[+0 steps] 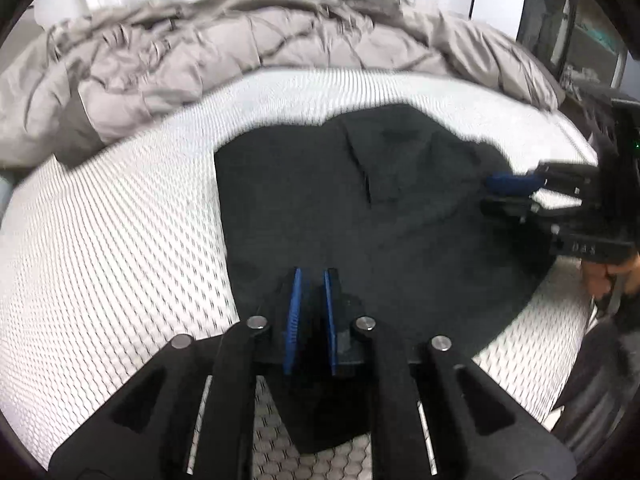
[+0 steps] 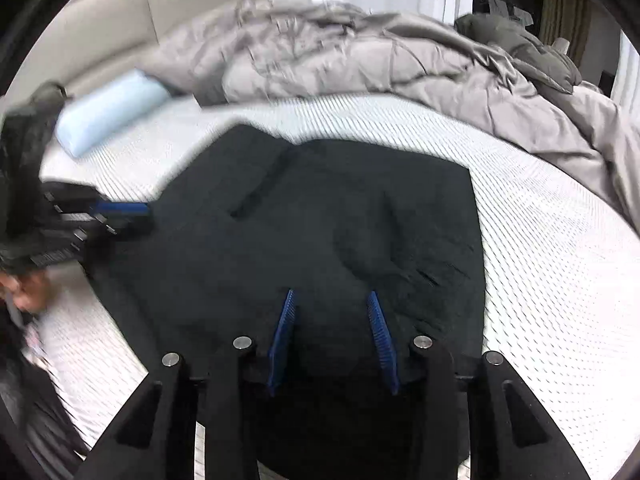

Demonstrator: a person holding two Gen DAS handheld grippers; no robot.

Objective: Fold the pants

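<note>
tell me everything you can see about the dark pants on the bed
The pants are dark, nearly black, of soft matte cloth, lying mostly flat on the white textured mattress, with a slit pocket and low wrinkles. The near edge is raised off the mattress: the left gripper pinches it, and cloth fills the wider gap of the right gripper.

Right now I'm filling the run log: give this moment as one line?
stage: folding | pants: dark, on mattress | left gripper: shut on pants | right gripper: jaws apart, cloth between
</note>
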